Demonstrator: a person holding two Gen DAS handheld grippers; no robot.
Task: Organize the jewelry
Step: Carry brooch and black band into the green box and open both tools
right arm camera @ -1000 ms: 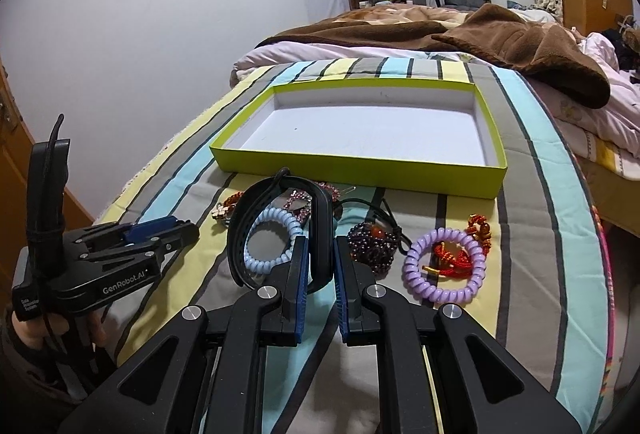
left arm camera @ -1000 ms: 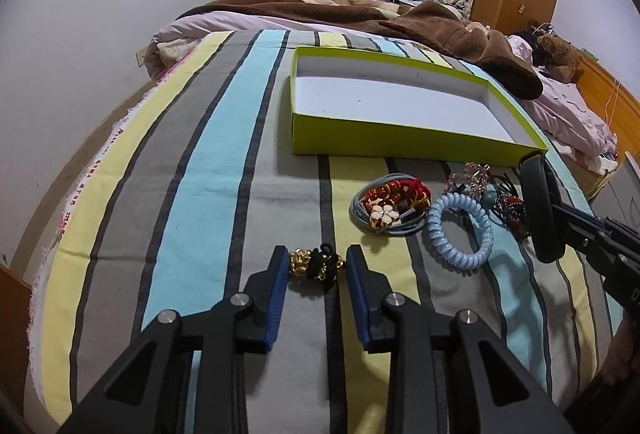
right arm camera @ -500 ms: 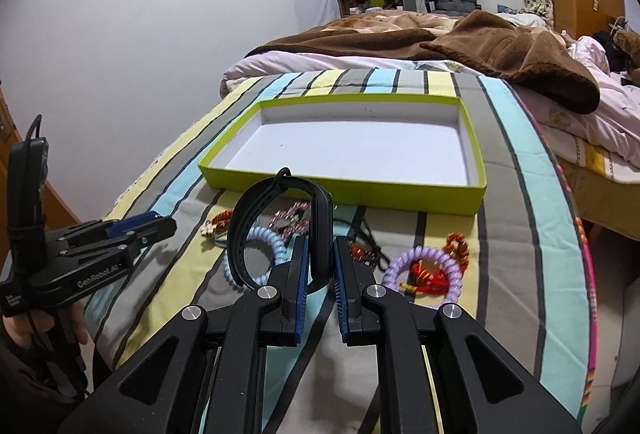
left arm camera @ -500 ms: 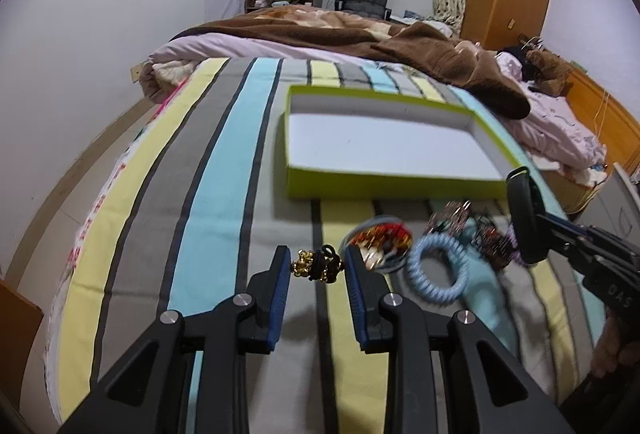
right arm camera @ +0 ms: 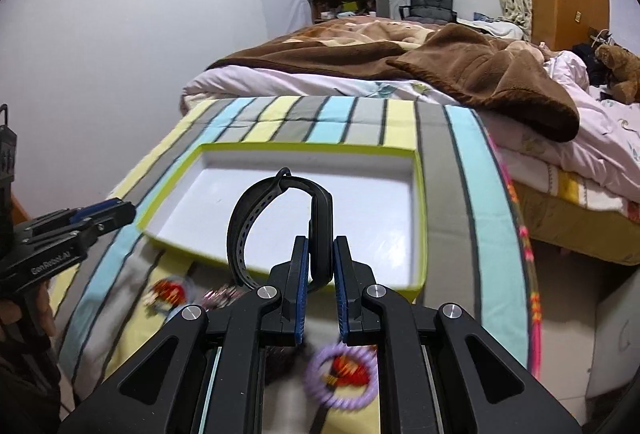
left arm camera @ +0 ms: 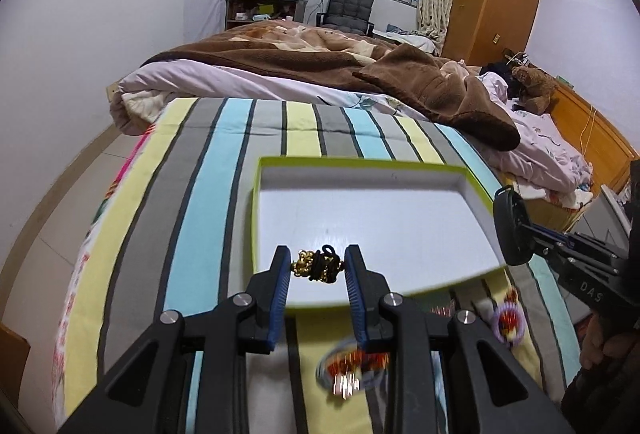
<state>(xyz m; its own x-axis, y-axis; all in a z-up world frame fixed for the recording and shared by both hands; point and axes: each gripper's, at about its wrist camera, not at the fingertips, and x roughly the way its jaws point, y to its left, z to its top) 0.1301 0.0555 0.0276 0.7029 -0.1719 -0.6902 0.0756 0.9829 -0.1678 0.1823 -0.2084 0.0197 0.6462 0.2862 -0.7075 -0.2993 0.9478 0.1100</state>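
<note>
**Two grippers carry jewelry over the green tray**

The left gripper [left arm camera: 317,268] pinches a small knotted bundle, the black-and-gold hair tie [left arm camera: 316,266], between its blue ribbed pads; the jaws stand partly apart, pressed on either end of the bundle. It is a lump of shiny gold beads wound in black elastic cord, held clear of the surface, just ahead of the fingertips and above the near edge of the tray [left arm camera: 256,201]. The tray is a shallow rectangular box with lime-green card walls and a smooth white floor, lying ahead of and below both grippers on a striped cloth [left arm camera: 208,193] of grey, pale blue and yellow bands.

The right gripper [right arm camera: 321,258] has its jaws pressed nearly together on the black wristband [right arm camera: 248,226], a matte rubbery strap with a row of punched holes, curled into an upright loop that rises ahead of the fingertips over the tray's floor. Both grippers tilt downward toward the tray, black angular arms spreading back toward the camera.

Below and behind the right fingertips lies a lilac coil hair tie [right arm camera: 340,374] with a red-and-gold charm inside, blurred. Below the left gripper a grey ring with red beads [left arm camera: 352,366] lies blurred on the cloth. A person's hand [left arm camera: 600,338] grips the right tool's handle.
</note>
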